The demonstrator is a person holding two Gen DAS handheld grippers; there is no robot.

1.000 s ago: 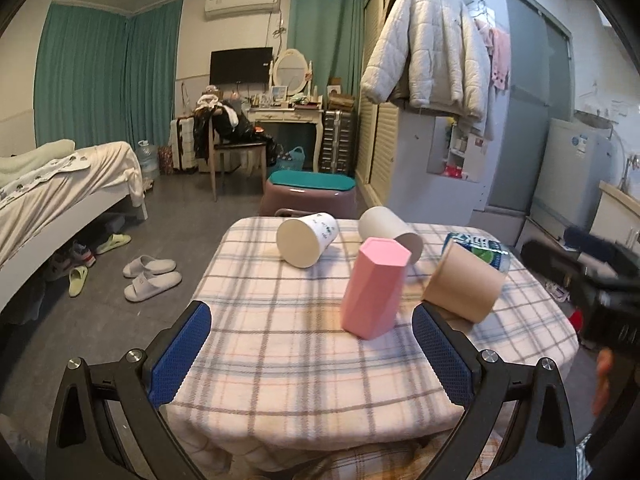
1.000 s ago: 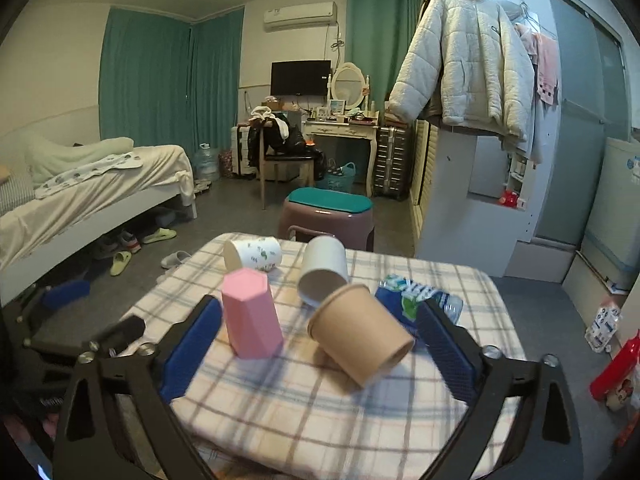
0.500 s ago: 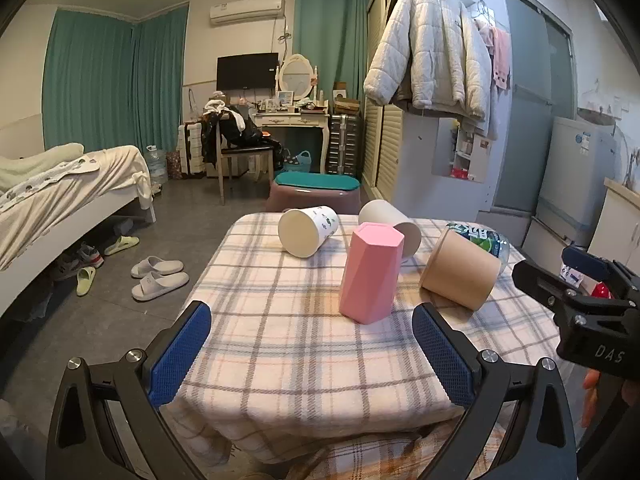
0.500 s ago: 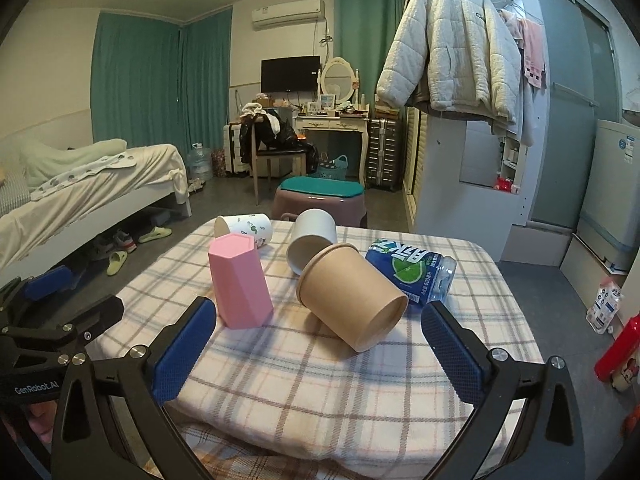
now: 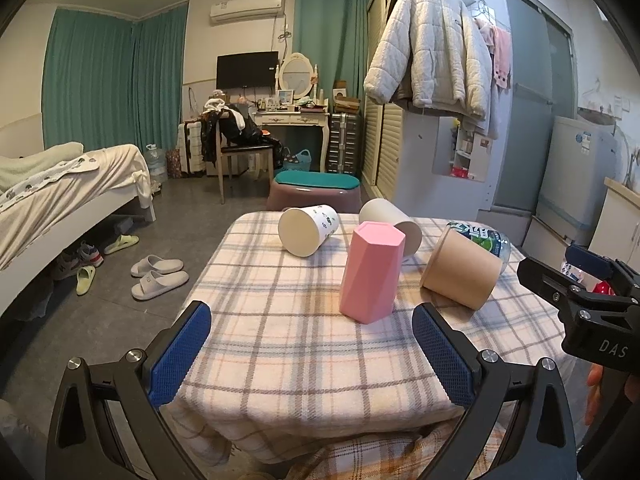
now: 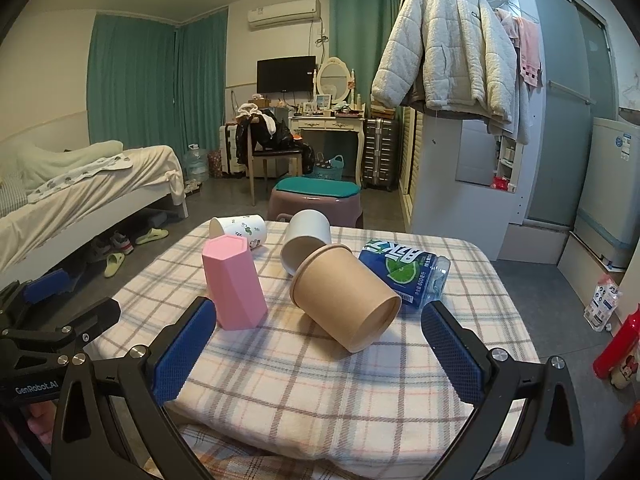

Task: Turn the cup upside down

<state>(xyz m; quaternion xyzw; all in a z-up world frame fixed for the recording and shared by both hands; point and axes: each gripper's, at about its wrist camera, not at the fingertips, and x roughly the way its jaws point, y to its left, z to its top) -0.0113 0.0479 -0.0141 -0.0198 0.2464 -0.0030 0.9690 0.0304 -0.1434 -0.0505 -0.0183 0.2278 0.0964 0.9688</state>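
My room's pretty cluttered: teal curtains (image 5: pixel 92 92), a bed (image 5: pixel 60 200) on the left, slippers (image 5: pixel 158 276) on the grey floor (image 5: pixel 192 208), and a white puffer jacket (image 5: pixel 432 52) hanging off the wardrobe.

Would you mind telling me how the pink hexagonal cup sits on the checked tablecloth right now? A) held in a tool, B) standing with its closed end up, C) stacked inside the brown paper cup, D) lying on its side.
B: the pink hexagonal cup stands on the tablecloth, closed face on top.

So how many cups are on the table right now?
4: pink cup upside down at left, brown cup on its side in front, white cup and printed cup lying behind.
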